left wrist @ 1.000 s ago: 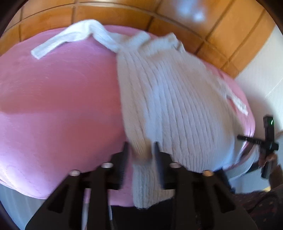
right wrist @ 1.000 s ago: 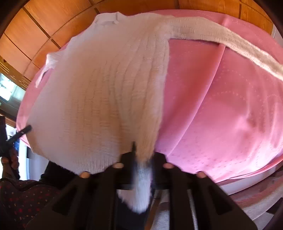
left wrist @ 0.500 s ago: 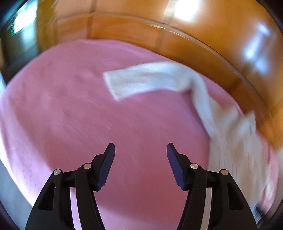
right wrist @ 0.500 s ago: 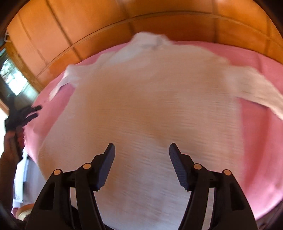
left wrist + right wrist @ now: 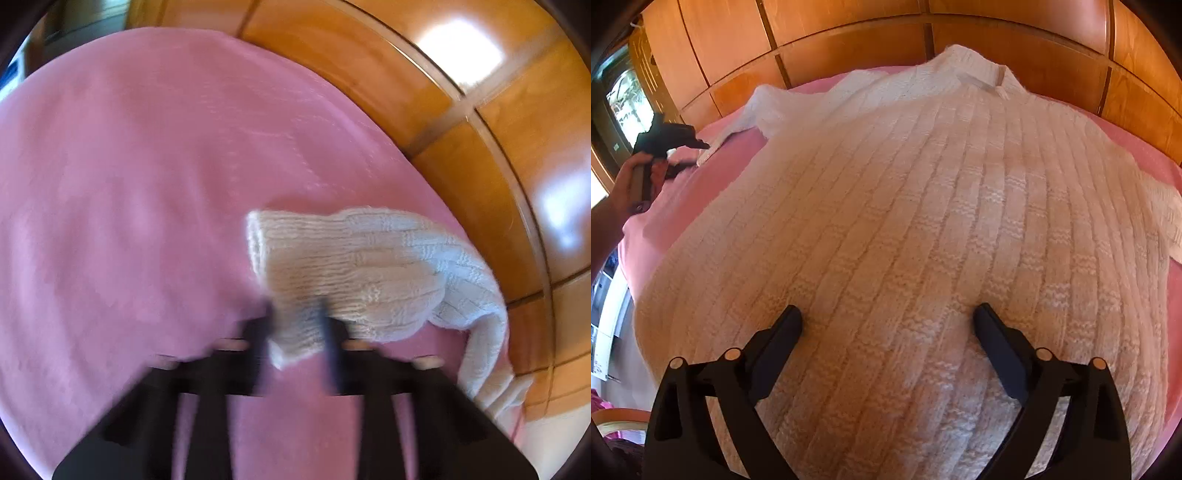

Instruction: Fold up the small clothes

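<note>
Against the wood paneling (image 5: 849,44), left tool (image 5: 295,325) pinches the sweater (image 5: 923,221) sleeve (image 5: 351,266); right tool (image 5: 886,328) hovers spread wide.

A second ago both grippers were clamped on the white knit sweater (image 5: 923,229) hem; half a second ago both stood spread and empty. The left gripper (image 5: 295,328) has since closed on the sleeve cuff (image 5: 291,332) at the sweater's left side, over the pink bedspread (image 5: 129,203); the right gripper (image 5: 886,328) has steadied above the sweater's lower body, jaws wide apart; the sweater body now lies spread flat.
</note>
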`<state>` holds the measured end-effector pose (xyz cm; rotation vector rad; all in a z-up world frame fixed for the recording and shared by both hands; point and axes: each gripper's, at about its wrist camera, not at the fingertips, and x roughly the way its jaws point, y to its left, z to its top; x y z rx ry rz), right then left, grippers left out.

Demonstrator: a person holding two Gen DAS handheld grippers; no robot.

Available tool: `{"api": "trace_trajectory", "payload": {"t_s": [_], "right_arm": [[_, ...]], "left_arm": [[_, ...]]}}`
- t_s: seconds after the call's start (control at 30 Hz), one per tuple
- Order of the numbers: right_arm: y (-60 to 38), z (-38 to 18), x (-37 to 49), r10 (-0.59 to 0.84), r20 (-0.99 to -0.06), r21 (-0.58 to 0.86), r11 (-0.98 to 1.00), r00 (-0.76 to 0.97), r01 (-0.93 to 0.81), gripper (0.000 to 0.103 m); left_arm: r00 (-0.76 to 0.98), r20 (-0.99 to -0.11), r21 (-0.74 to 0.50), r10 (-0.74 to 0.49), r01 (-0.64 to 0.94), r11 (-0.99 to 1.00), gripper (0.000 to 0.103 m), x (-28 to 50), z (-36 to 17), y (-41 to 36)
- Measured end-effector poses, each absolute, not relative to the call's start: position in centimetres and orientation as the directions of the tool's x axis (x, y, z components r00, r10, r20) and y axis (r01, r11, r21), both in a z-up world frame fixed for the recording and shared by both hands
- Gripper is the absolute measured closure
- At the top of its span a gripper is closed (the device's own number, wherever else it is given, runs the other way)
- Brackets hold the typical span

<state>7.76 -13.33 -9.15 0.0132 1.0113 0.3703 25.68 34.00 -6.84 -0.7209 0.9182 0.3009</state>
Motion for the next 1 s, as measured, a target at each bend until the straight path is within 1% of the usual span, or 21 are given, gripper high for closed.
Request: {"api": "trace_trajectory", "payload": {"t_s": [0.1,0.2,0.27,0.37,0.43,0.53,0.63,0.7,0.73,0.77,0.8,0.83,0.87,0.93,1.0], "right_arm": [[-13.4,-9.1,7.8,0.302,-0.829,0.173,0.939,0.472,-0.296,0.006],[-13.5,-9.1,7.9,0.302,-0.83,0.172,0.938,0.469,-0.3,0.005],[-13.4,-9.1,8.0,0.299,-0.83,0.168,0.939,0.471,-0.3,0.005],[-13.5,-9.2,8.0,0.297,-0.827,0.165,0.94,0.477,-0.298,0.005],[-13.5,-9.2,8.0,0.293,-0.826,0.163,0.942,0.481,-0.294,0.004],[-13.4,-9.4,8.1,0.287,-0.826,0.158,0.944,0.486,-0.289,0.004],[-13.5,-9.4,8.0,0.285,-0.825,0.156,0.945,0.487,-0.288,0.004],[-13.6,-9.3,8.1,0.283,-0.826,0.156,0.946,0.487,-0.286,0.004],[-13.6,-9.4,8.1,0.284,-0.826,0.157,0.946,0.486,-0.285,0.004],[-13.8,-9.3,8.2,0.287,-0.827,0.163,0.946,0.484,-0.282,0.004],[-13.9,-9.2,8.2,0.291,-0.826,0.169,0.945,0.482,-0.28,0.004],[-14.0,-9.1,8.2,0.297,-0.826,0.178,0.944,0.479,-0.279,0.004],[-14.4,-8.8,8.4,0.313,-0.824,0.199,0.94,0.473,-0.276,0.005],[-15.4,-8.1,8.6,0.343,-0.812,0.243,0.934,0.472,-0.261,0.009],[-16.9,-7.2,9.0,0.34,-0.8,0.259,0.939,0.494,-0.227,0.01]], "left_arm": [[0.617,-0.787,-0.39,-0.003,-0.493,0.778,0.099,25.9,-5.0,33.8],[0.655,-0.753,-0.342,0.069,-0.479,0.809,0.099,24.3,-1.5,35.5],[0.654,-0.743,-0.279,0.143,-0.497,0.822,0.099,22.7,0.5,37.3],[0.615,-0.742,-0.179,0.266,-0.565,0.806,0.099,20.2,1.9,40.4],[0.573,-0.758,-0.141,0.311,-0.61,0.78,0.099,18.9,1.8,42.2],[0.459,-0.799,-0.014,0.389,-0.661,0.75,0.099,17.3,-0.4,43.6],[0.361,-0.859,0.026,0.362,-0.677,0.736,0.099,17.3,-3.8,43.9],[0.327,-0.872,0.046,0.365,-0.687,0.726,0.099,16.8,-4.7,43.9],[0.326,-0.867,0.054,0.377,-0.691,0.721,0.094,16.9,-4.8,43.6],[0.337,-0.858,0.05,0.387,-0.695,0.718,0.082,16.7,-4.4,43.0],[0.351,-0.849,0.044,0.395,-0.697,0.715,0.074,16.3,-3.8,42.5],[0.378,-0.831,0.037,0.408,-0.695,0.718,0.057,16.1,-3.1,41.7],[0.422,-0.793,0.038,0.439,-0.685,0.728,0.049,15.9,-1.6,40.3],[0.505,-0.734,0.032,0.455,-0.642,0.766,0.049,15.6,0.7,37.6],[0.585,-0.702,-0.006,0.406,-0.575,0.818,0.049,16.6,2.2,34.9]]}}
